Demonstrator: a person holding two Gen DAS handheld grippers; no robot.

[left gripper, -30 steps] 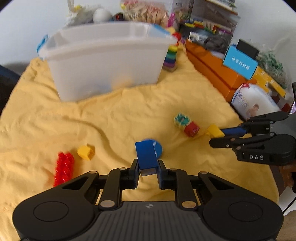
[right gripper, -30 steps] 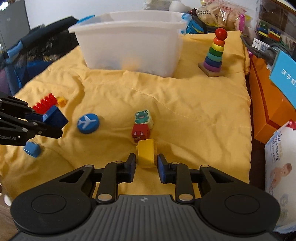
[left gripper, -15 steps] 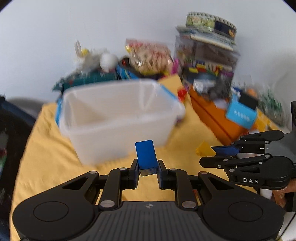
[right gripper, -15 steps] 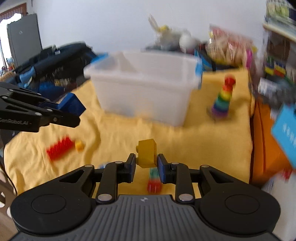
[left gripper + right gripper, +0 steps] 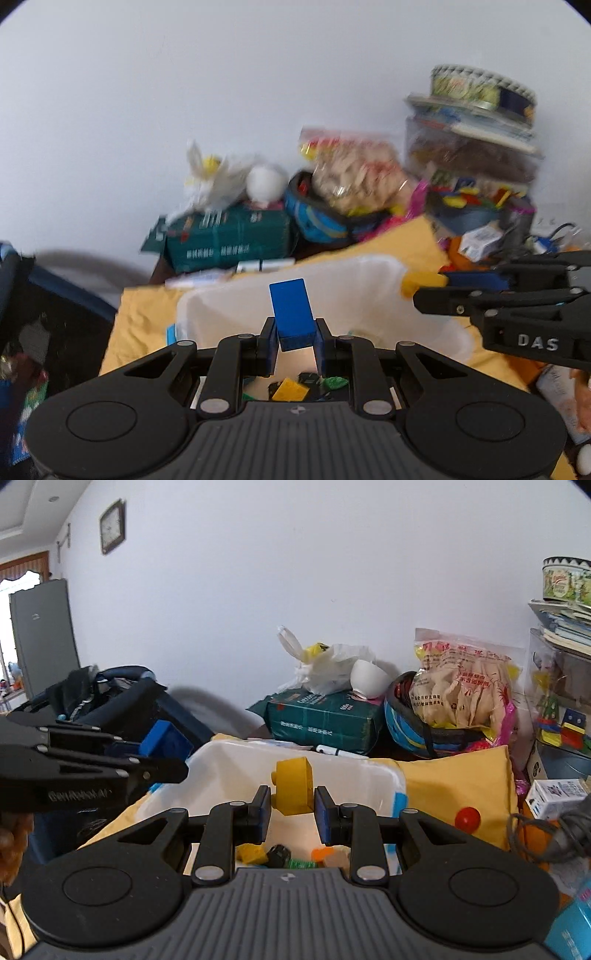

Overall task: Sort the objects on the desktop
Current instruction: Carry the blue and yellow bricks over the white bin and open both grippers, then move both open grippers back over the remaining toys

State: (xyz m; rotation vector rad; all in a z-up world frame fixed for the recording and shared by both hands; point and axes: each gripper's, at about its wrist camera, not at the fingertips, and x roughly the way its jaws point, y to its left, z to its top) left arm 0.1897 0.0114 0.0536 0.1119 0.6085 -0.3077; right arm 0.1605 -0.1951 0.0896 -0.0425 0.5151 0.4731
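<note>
Left wrist view is showing the left gripper [image 5: 294,338] clamping a blue block [image 5: 291,312] between its two fingers, the block standing up and leaning slightly toward 11 o'clock. Directly beyond it, at 12 o'clock from the fingers, a white plastic bin [image 5: 373,273] is sitting on a yellow cloth [image 5: 144,310], and small toy pieces [image 5: 291,389] are lying in the bin's bottom, showing through the gap under the fingers. At 3 o'clock the right gripper [image 5: 424,293] is reaching in sideways, pinching a yellow block [image 5: 419,282] over the bin's right rim.

Right wrist view is showing the right gripper [image 5: 292,808] squeezing that yellow block [image 5: 291,784], its stud pointing toward 9 o'clock, above the open bin [image 5: 369,775]. More pieces [image 5: 255,853] are resting inside the bin. At 9 o'clock the left gripper [image 5: 173,764] is holding the blue block [image 5: 160,738] near the bin's left edge. At 2 o'clock a red ball [image 5: 467,819] is lying on the yellow cloth [image 5: 454,779]. Farther back, at 12 o'clock, a green box [image 5: 325,718] is bearing a white plastic bag [image 5: 328,668].
</note>
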